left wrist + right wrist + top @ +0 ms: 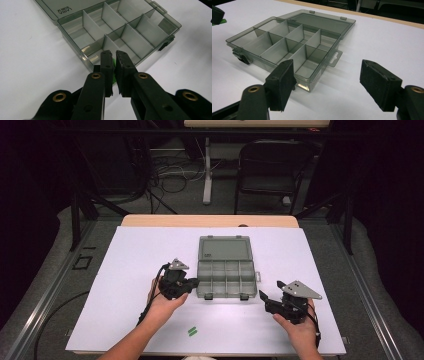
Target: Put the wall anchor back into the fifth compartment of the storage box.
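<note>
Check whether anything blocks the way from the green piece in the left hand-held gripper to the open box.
Nothing visible does. The left hand-held gripper is shut on the green piece right at the near corner of the open box. The lid lies flat behind, and the compartments look empty. The right hand-held gripper stays off to the box's other side.

A: Colours on the box?
B: Organizer box [226, 270] is smoky grey-green translucent plastic, lid same tint. Dividers [126, 37] paler grey, latches [244, 296] black.
A: Grippers?
B: Left gripper [113, 58] and right gripper [327, 77] both matte black, brass-coloured rivets [59, 97]. Grey plate [300, 290] on top of each.
A: Anything bright?
B: Green piece [113, 72] between the left gripper's pads, 1 green mark [192, 331] with 2 stripes on the mat [130, 270]. Mat is plain white, table edge [210, 220] light wood.
</note>
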Tool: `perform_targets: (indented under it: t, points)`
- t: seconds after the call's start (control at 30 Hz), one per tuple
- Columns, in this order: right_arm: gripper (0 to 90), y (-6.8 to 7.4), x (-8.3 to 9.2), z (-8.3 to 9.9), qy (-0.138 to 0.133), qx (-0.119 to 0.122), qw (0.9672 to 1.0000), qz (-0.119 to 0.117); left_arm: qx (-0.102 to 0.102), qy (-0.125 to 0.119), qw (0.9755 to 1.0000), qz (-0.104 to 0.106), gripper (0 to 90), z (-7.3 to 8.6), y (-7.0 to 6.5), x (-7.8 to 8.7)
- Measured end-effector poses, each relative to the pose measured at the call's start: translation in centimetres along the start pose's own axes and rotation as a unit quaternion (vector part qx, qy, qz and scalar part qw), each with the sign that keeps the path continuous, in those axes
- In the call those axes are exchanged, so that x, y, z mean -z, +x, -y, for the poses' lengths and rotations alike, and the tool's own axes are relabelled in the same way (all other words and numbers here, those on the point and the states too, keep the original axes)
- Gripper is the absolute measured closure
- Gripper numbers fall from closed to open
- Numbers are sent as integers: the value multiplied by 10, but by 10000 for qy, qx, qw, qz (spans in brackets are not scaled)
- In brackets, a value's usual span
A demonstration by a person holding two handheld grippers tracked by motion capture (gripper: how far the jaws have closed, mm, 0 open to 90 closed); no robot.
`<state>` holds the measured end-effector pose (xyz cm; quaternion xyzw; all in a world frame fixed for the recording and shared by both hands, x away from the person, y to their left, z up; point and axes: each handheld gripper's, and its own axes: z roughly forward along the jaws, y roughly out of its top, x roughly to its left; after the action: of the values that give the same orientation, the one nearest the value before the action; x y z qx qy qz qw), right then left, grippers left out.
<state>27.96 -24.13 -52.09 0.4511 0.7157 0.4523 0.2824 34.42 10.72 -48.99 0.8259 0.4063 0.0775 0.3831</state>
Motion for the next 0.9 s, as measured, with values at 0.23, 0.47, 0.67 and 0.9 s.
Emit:
perform_targets:
  t: [0.23,0.47,0.67,0.9]
  points:
    - [271,1,-1,-1,-1,76,9999,-98,82,39,9999,-48,848,-3,4,-8]
    - [266,2,-1,-1,-15,80,9999,-102,124,92,9998,-93,848,-6,6,-16]
    - [233,0,-1,0,-44,-20,9999,-115,146,155,9997,-123,848,-8,7,-24]
    - [214,-1,-4,2,-107,-135,9999,6,164,229,9996,-88,847,-8,7,-33]
